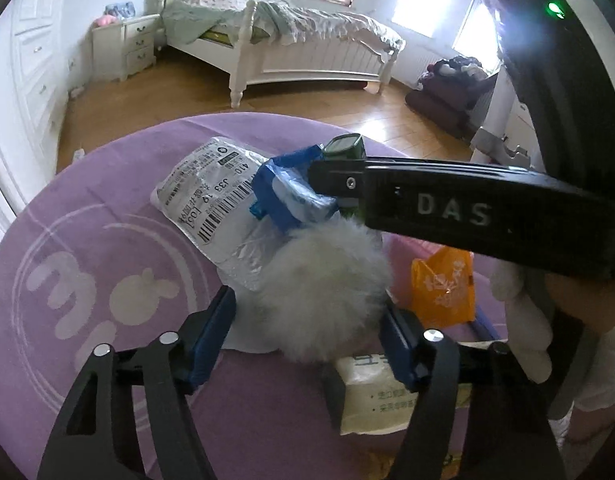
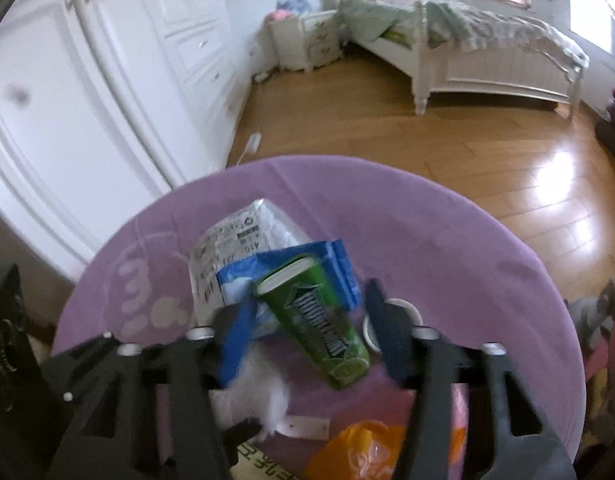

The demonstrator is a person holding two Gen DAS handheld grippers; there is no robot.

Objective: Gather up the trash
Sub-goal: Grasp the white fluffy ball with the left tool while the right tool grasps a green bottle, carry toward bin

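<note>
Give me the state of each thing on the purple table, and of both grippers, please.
White fluffy ball: between the left gripper fingers, contact unclear.
Green can: tilted, between the open right gripper fingers.
Blue wrapper: crumpled.
Labelled plastic bag: flat.
Orange bag: crumpled.

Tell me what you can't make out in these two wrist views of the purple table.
- Green can: left wrist view, mostly hidden behind the right gripper; its label reads only in the right wrist view, blurred.
- Fluffy grey ball: its underside is hidden; whether the left gripper pads press it is unclear.
- Tissue pack: partly covered by the left gripper.
- White cup: right wrist view, mostly behind a finger.
- Orange bag: cut off by the bottom edge.
</note>
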